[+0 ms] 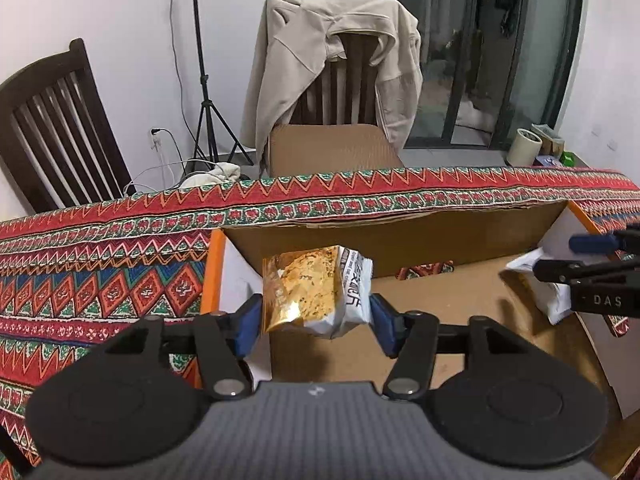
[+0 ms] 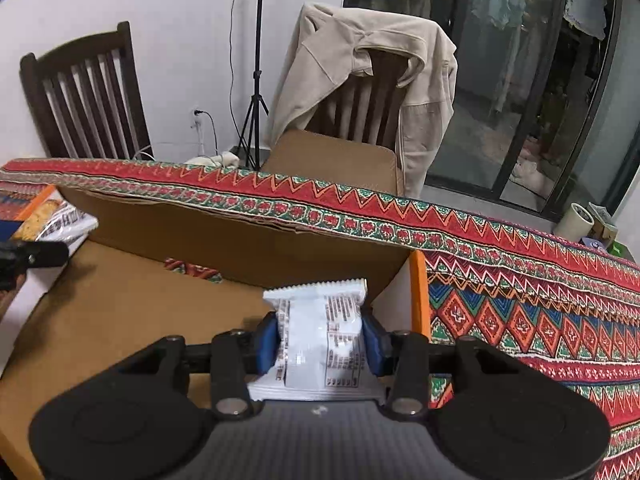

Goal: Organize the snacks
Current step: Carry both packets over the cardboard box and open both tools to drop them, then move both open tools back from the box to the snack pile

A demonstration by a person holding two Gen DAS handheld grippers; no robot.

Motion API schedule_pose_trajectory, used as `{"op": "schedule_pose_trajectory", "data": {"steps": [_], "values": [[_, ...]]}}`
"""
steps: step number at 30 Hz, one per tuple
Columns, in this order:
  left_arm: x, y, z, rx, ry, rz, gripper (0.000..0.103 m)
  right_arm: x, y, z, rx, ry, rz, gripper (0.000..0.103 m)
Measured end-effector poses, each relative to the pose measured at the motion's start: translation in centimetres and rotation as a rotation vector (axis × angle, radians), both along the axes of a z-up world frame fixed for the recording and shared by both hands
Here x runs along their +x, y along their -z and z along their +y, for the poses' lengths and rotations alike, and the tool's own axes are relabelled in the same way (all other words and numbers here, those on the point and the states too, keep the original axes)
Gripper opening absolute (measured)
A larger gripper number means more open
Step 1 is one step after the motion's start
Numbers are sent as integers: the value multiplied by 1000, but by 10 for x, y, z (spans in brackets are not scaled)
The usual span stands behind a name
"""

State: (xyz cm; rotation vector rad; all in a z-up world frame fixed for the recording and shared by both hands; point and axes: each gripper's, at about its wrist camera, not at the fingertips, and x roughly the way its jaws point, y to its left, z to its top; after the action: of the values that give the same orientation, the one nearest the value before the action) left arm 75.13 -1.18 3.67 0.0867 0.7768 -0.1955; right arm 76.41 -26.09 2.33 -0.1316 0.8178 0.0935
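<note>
My left gripper point(image 1: 316, 316) is shut on a golden-and-white snack packet point(image 1: 312, 288) and holds it over the left part of an open cardboard box point(image 1: 460, 300). My right gripper point(image 2: 320, 340) is shut on a white snack packet point(image 2: 320, 336) and holds it over the right part of the same box point(image 2: 132, 300). In the left wrist view the right gripper point(image 1: 560, 268) shows at the right with the white packet point(image 1: 552, 296). In the right wrist view the golden packet point(image 2: 56, 220) shows at the far left.
The box has an orange rim point(image 1: 210, 264) and sits on a table with a red patterned cloth point(image 2: 540, 292). A chair with a beige jacket point(image 1: 332, 60) stands behind the table, a dark chair point(image 1: 60, 120) to the left. A tape roll point(image 1: 524, 146) is at the far right.
</note>
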Motion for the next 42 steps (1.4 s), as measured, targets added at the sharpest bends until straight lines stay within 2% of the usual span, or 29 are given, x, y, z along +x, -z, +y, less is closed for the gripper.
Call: {"op": "schedule_pose_trajectory", "data": {"steps": [2, 6, 7, 12, 17, 20, 23, 27, 31, 35, 38, 42], "values": [[1, -1, -3, 3, -6, -4, 68, -2, -3, 4, -15, -2, -11, 64], [-7, -8, 3, -11, -19, 1, 71, -4, -8, 5, -9, -2, -25, 65], [-13, -13, 6, -23, -15, 2, 75, -7, -11, 4, -4, -2, -33, 65], [-53, -49, 18, -46, 7, -37, 82, -38, -43, -8, 30, -11, -87, 71], [-116, -97, 31, -97, 22, -89, 93, -94, -96, -22, 69, -26, -164, 82], [-164, -121, 37, -122, 28, -118, 98, -138, -128, -34, 101, -41, -218, 85], [-220, -137, 43, -137, 43, -162, 101, -191, -155, -45, 162, -51, -270, 96], [-300, -142, 51, -136, 32, -256, 103, -267, -175, -55, 209, -58, -344, 101], [-381, -130, 56, -127, -37, -355, 103, -349, -174, -60, 235, -77, -418, 103], [-446, -111, 58, -135, -80, -408, 103, -426, -152, -61, 265, -98, -471, 103], [-485, -95, 56, -141, -84, -413, 103, -471, -129, -59, 267, -85, -494, 103], [-525, -70, 48, -90, -71, -429, 103, -518, -96, -51, 239, -39, -498, 103]]}}
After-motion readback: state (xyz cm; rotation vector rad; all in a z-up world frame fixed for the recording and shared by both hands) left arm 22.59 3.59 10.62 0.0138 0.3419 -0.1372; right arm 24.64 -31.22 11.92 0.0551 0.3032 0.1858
